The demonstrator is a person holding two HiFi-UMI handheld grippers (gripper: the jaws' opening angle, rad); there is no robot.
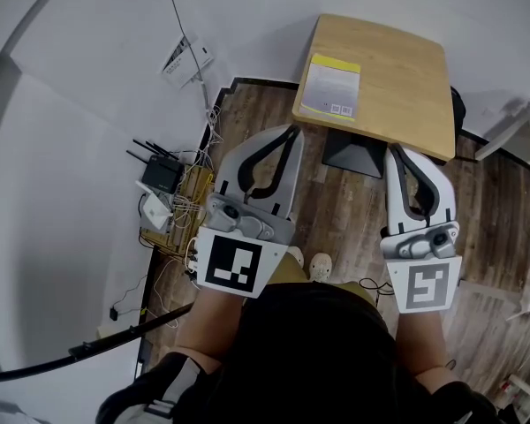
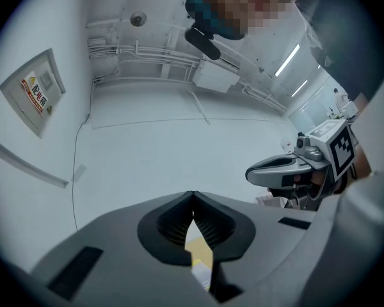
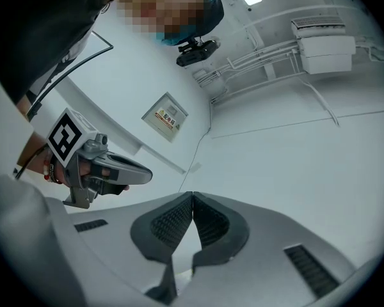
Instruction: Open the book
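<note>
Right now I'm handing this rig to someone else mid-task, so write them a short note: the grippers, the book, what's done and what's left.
Left gripper: jaws together, empty, in the air by the table's near edge, clear of the book.
Right gripper: jaws together, empty, also clear of the book.
Book: lies flat and closed near the left edge of the wooden table, as the head view shows it.
Done: nothing yet; the book is untouched.
Left: reach the book, lift its cover and open it.
</note>
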